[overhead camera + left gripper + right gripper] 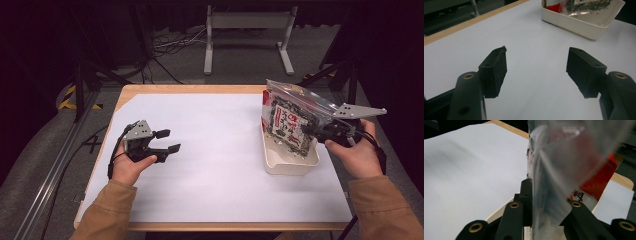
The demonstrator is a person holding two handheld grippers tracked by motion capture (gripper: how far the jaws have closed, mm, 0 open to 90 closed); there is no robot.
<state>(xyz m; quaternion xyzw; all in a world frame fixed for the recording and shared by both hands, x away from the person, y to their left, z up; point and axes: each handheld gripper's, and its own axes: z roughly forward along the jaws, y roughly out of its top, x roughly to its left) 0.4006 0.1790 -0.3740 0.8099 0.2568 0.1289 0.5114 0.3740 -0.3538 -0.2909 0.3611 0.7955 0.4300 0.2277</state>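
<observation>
Over at the table's right, the right gripper (314,131) clamps a clear snack bag (290,117) by its edge, the bag's lower end down inside the white tray (292,164) and its top leaning up and away. From the right gripper view, the bag (554,170) stands pinched between the two black jaws, red print showing through the film. Meanwhile the left gripper (167,141) rests near the table's left side, jaws parted with nothing between them, well apart from the tray (576,23), above the white sheet (215,150).
</observation>
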